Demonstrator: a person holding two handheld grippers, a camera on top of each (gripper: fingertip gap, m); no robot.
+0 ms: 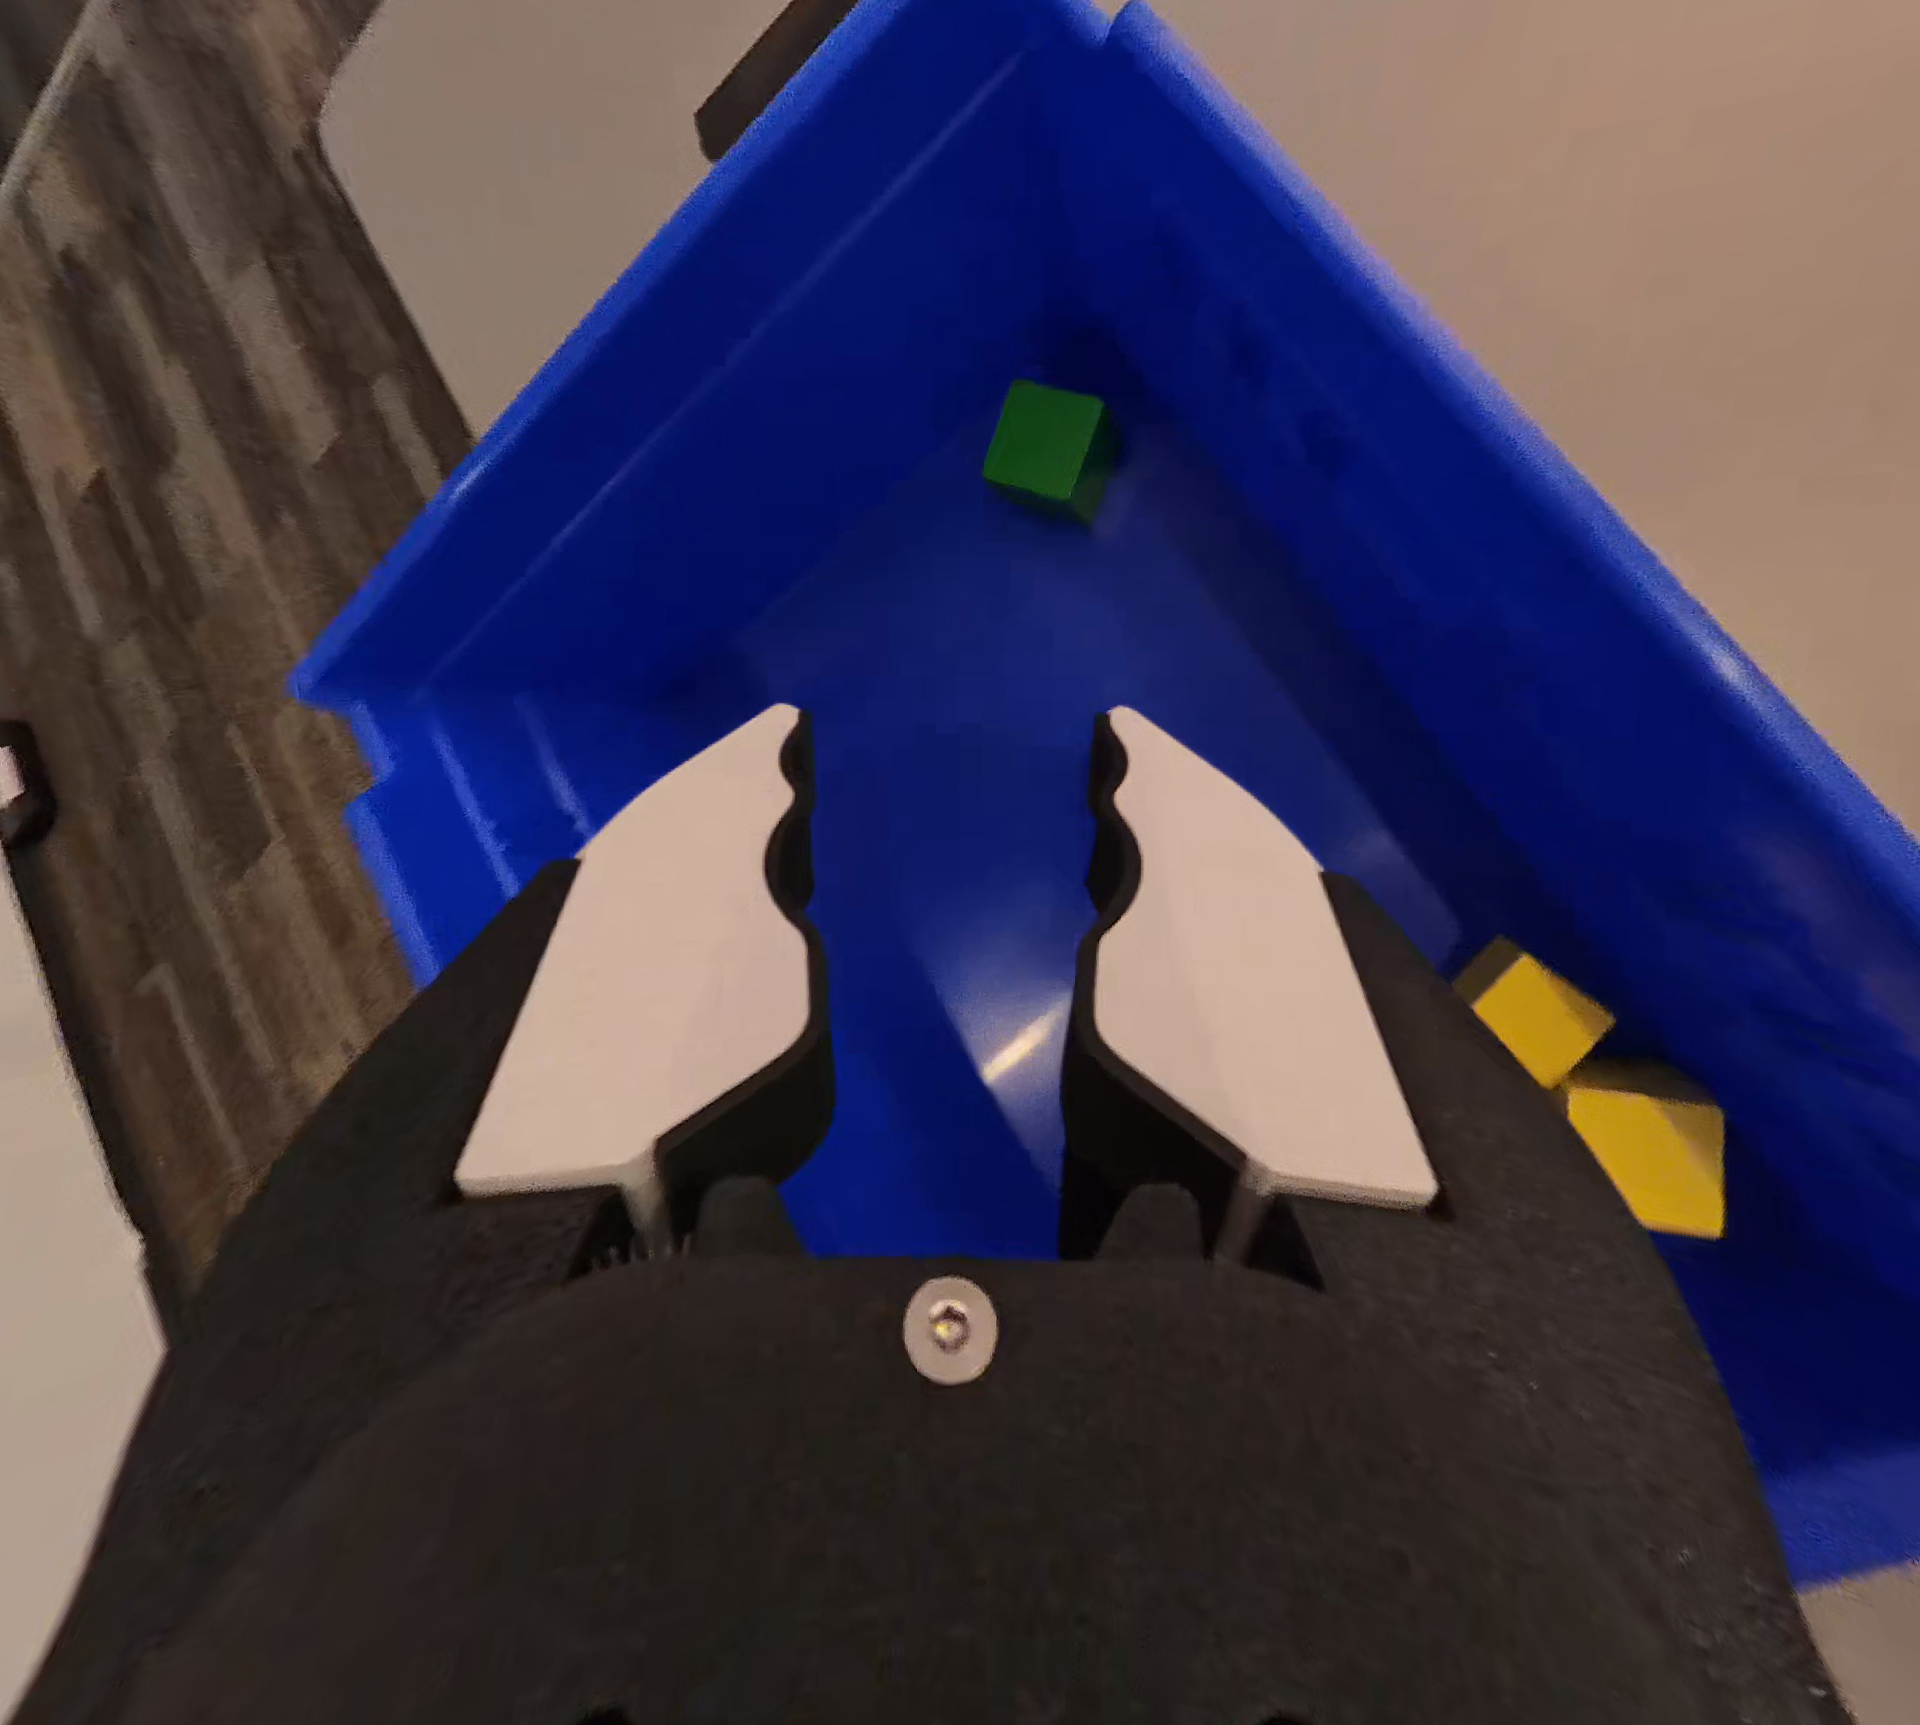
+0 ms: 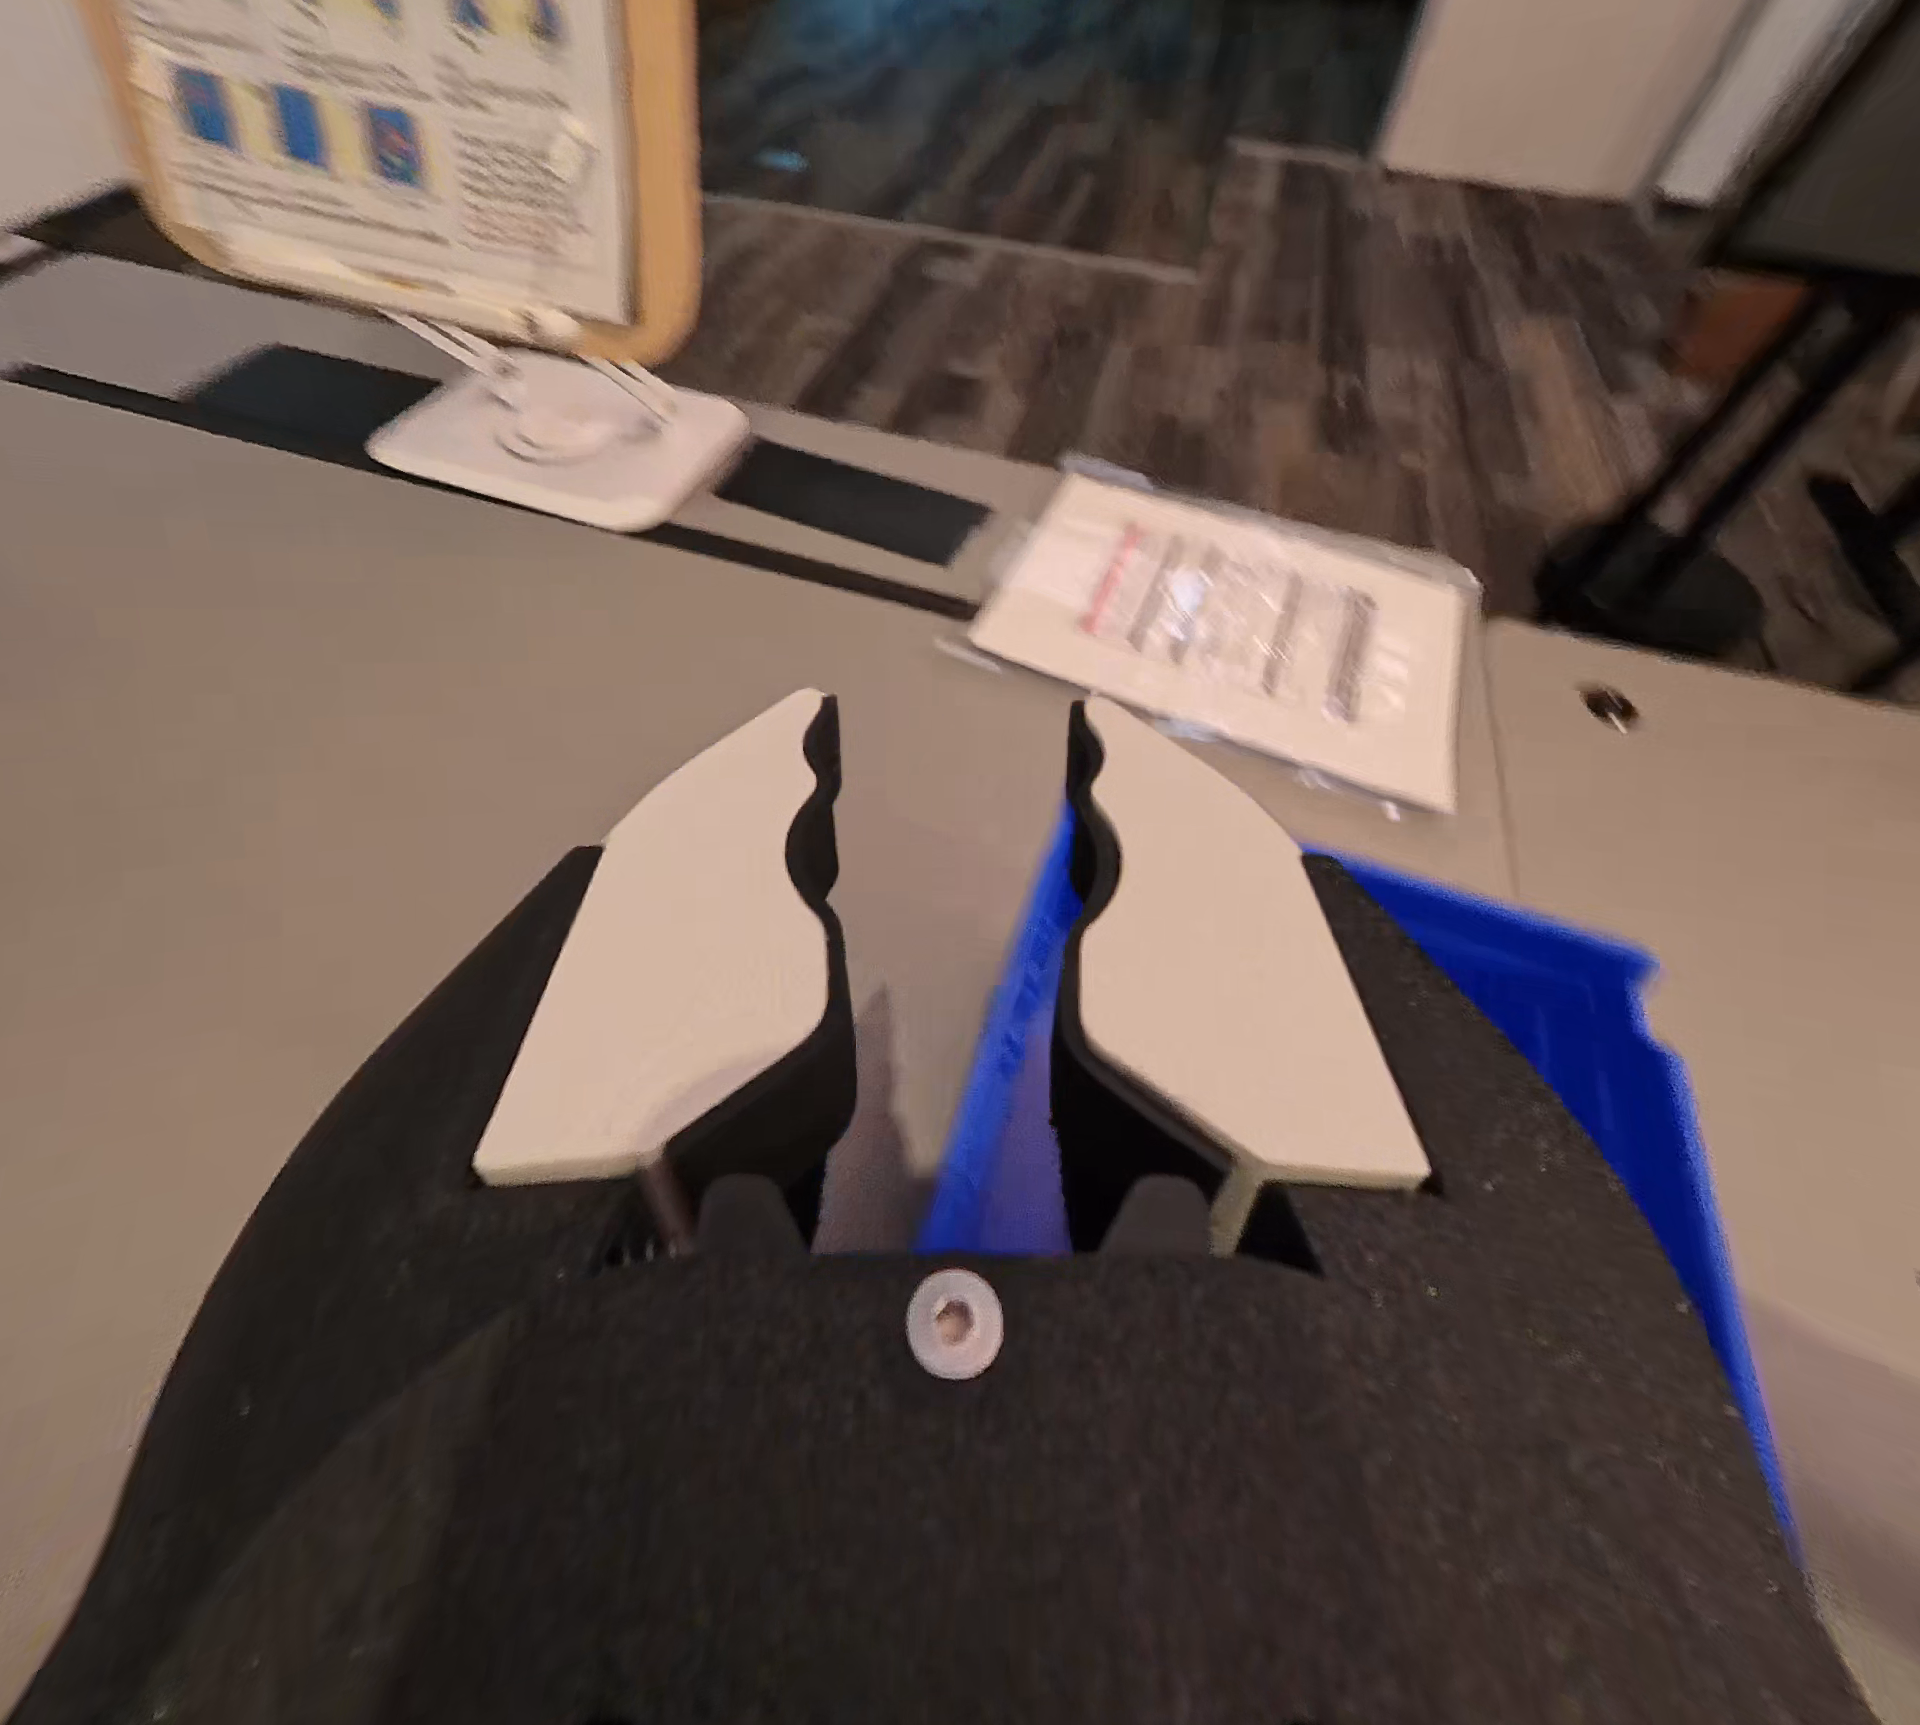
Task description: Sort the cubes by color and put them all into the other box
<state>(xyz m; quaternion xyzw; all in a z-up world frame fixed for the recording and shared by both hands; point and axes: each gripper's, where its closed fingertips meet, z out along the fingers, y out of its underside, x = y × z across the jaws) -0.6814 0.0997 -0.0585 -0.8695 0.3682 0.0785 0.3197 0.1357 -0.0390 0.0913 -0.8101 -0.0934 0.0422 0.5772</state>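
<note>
In the left wrist view, the left gripper (image 1: 948, 719), a grainy black body with flat pale grey fingers (image 1: 665, 948) whose inner edges are scalloped black pads, hangs with its jaws spread and nothing between them, over the glossy floor of a smooth blue plastic box (image 1: 727, 387). Two matte yellow cubes (image 1: 1600, 1093) lie touching each other against the box's right wall, just beside the right finger. Farther in, a single green cube (image 1: 1044, 451) sits in the far corner of the box, well apart from the yellow pair. The box stands on a plain grey tabletop (image 1: 1558, 65), beyond whose left edge runs wood-grain plank flooring (image 1: 156, 428). In the right wrist view, the right gripper (image 2: 951, 717), of the same make, is likewise spread and empty, above the tabletop and the left wall of a blue plastic box (image 2: 1558, 1000). Beyond it a printed sheet in a clear sleeve (image 2: 1226, 636) lies near the tabletop's far edge, its writing too blurred to read. At the far left edge, a wood-framed instruction board (image 2: 384, 54) stands on a white base.
</note>
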